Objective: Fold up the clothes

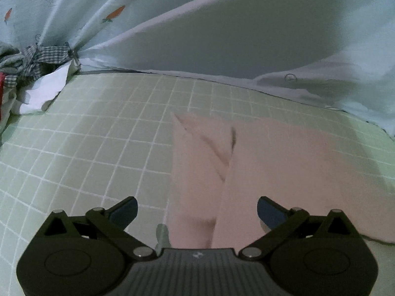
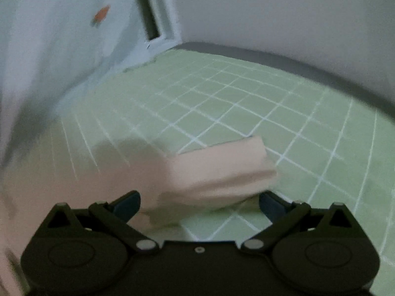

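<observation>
Near the middle of the grid-lined surface: pink garment, already doubled into a thick stack of layers; its blurred spread also fills the lower right of the left wrist view.
Carrier: pale green gridded sheet, soft-looking, probably a bed rather than a worktop; the pictures do not settle which.
Left tongs: apart, empty, hovering just over the near edge of the pink garment, a raised crease of cloth ahead of them.
Right tongs: apart, empty, with the folded end of the garment lying between and just beyond the two fingers.
Stage, as judged: folding well advanced; a last fold or a squaring-up likely remains.
Risk 1: pinching only the top layer would peel the stack open, since the layered edge sits loose and unpressed.
Risk 2: both views are motion-blurred; a fast closing could miss the edge or drag the stack askew.
Risk 3: the soft sheet may bunch up with the cloth if the fingers dig low.
Edges: light blue carrot-print curtain along the far edge; checked fabric heap at the far left corner; plain wall on the right side.
Open room: bare grid left of and beyond the garment, ample for sliding or turning it.
</observation>
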